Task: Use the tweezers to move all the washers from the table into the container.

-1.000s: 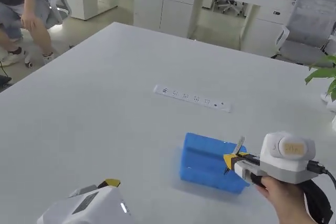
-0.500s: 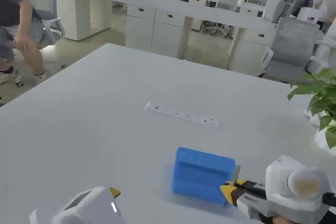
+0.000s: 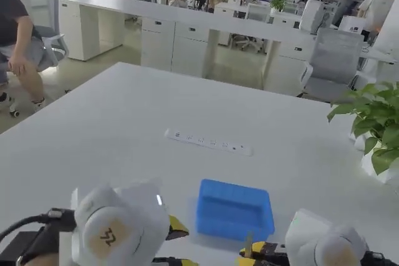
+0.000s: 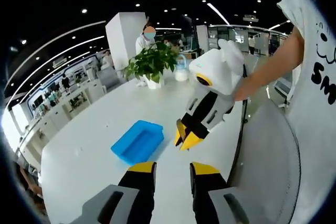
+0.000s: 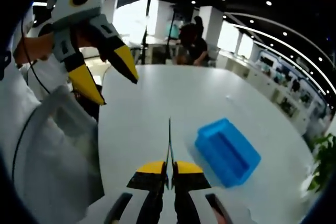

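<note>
Near the container (image 3: pixel 234 223), the right gripper (image 5: pixel 169 167) clamps the tweezers (image 5: pixel 169 145), the left gripper (image 4: pixel 173 169) has its jaws parted and empty; next, probably locating a washer.

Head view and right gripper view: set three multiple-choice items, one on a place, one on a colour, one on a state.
1. Where does the power strip lie relative to the container?
A. Inside it
B. Beyond it, farther from the camera
C. Stacked on top of it

2. What colour is the container?
A. Red
B. Green
C. Blue

3. How are the fingers of the right gripper?
A. Shut on the tweezers
B. Wide open, holding nothing
C. Shut on the power strip

Answers:
1 B: the head view shows the strip flat on the white top past the container.
2 C: its walls are blue in every view.
3 A: the thin metal tweezers stick out from between the closed fingers.
</note>
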Demonstrator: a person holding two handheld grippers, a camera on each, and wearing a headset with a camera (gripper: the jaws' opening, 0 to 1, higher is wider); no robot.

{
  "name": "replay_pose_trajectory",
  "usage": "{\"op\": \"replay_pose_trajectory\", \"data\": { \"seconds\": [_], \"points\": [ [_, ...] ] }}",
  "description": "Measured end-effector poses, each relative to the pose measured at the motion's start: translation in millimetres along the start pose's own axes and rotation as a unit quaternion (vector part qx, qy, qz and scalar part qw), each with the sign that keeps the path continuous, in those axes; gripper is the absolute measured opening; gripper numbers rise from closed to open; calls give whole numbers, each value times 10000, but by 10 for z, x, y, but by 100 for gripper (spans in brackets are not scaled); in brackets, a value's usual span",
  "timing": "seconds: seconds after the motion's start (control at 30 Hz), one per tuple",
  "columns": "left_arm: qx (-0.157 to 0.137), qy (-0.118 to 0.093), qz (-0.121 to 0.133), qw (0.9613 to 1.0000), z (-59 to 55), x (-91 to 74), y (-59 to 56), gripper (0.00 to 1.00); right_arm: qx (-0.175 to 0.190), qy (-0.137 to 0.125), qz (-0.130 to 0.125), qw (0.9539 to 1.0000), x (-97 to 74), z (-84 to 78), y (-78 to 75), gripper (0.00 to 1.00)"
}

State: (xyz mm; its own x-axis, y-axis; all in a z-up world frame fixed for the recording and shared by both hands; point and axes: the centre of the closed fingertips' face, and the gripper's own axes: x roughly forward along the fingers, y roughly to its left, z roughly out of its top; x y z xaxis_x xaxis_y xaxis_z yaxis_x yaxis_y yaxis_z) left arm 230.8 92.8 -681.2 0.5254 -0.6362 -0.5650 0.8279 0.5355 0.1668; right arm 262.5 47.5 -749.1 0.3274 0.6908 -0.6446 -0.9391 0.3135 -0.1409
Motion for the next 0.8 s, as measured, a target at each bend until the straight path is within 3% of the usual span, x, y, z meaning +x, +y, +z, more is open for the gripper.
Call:
{"op": "replay_pose_trajectory", "data": {
  "seconds": [0.07, 0.13, 0.17, 0.23, 0.37, 0.5, 0.6, 0.8],
  "points": [
    [55, -61, -125, 9999, 72, 16, -37, 22, -59, -20, 101, 9999, -11, 21, 109, 2],
    [7, -217, -482, 9986, 158, 39, -150, 21, -123, -70, 147, 9998, -27, 44, 213, 2],
    [-222, -323, -767, 9963, 201, 56, -236, 23, -143, -95, 201, 9997, -32, 53, 277, 2],
    [-385, -322, -1087, 9928, 220, 74, -327, 25, -119, -137, 247, 9995, -38, 51, 364, 2],
    [-254, -338, -1405, 9892, 240, 113, -425, 19, -123, -114, 315, 9994, -44, 4, 470, 2],
    [86, -351, -1694, 9849, 244, 130, -527, 16, -123, -142, 363, 9992, -96, 7, 546, 2],
    [29, -586, -2189, 9740, 313, 124, -688, 14, -114, -186, 391, 9990, -134, 27, 586, 3],
    [496, -514, -2237, 9720, 321, 173, -726, 3, -156, -168, 423, 9988, -177, -13, 652, 3]
  ]
}}
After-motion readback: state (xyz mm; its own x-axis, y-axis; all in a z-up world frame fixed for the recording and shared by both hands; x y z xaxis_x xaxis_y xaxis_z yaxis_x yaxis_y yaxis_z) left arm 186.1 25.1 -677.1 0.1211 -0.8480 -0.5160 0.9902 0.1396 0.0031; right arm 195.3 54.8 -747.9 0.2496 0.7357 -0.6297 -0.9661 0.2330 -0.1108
